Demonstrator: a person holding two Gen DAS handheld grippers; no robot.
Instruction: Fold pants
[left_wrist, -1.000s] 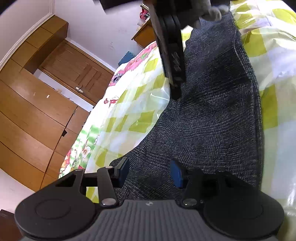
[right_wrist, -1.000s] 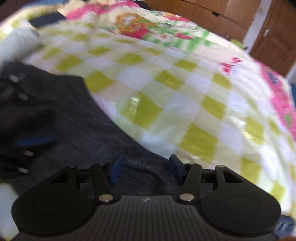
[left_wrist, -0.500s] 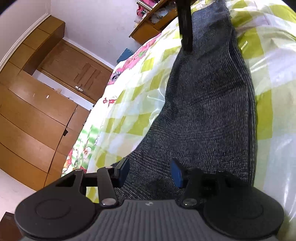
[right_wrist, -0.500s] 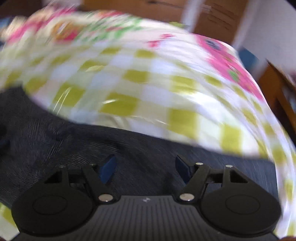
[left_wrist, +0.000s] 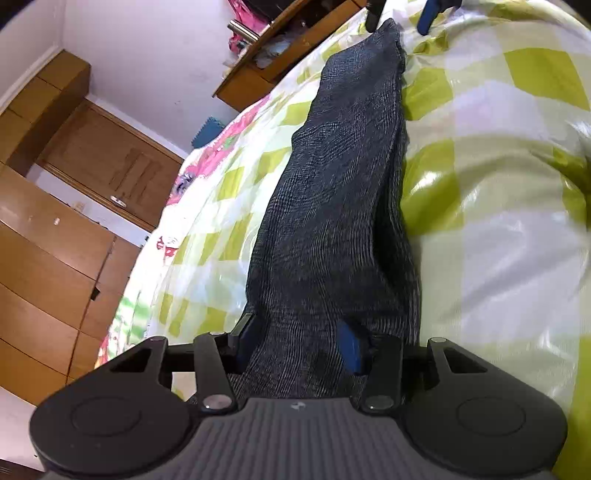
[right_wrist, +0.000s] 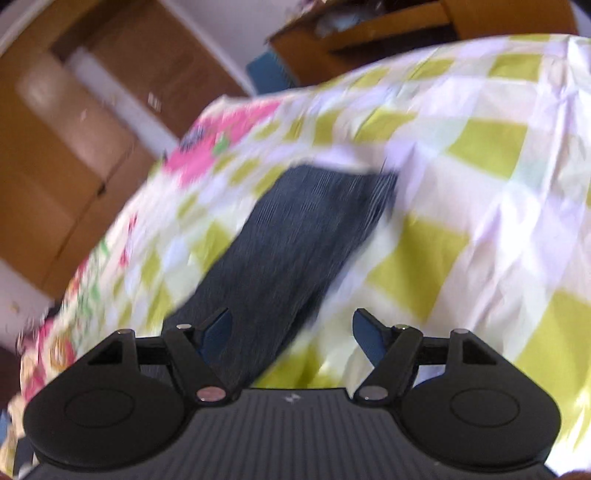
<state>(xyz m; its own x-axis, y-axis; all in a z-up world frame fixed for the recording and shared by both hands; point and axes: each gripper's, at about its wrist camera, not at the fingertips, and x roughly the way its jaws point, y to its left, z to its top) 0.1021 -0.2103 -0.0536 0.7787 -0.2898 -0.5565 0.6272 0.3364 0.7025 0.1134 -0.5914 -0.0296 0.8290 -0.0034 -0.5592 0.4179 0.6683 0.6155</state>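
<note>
Dark grey pants (left_wrist: 332, 203) lie stretched lengthwise on the bed. My left gripper (left_wrist: 299, 343) sits low over their near end. Its jaws are closing, with the cloth bunched between the blue pads, and I see no firm pinch. My right gripper (left_wrist: 399, 14) shows at the top of the left wrist view, its two fingers straddling the far hem. In the blurred right wrist view the right gripper (right_wrist: 291, 332) stands open above one pant leg (right_wrist: 295, 240), with nothing pressed between its pads.
The bed sheet (left_wrist: 498, 221) is checked green and white with a pink cartoon border (right_wrist: 229, 140). A wooden wardrobe (left_wrist: 44, 258) and a door (left_wrist: 122, 173) stand to the left. A wooden desk (left_wrist: 266, 66) stands beyond the bed's far end.
The right gripper has swung away along the pants to their far end, rolling as it went, and its jaws have widened. The left gripper has shifted slightly. The pants now lie straighter.
</note>
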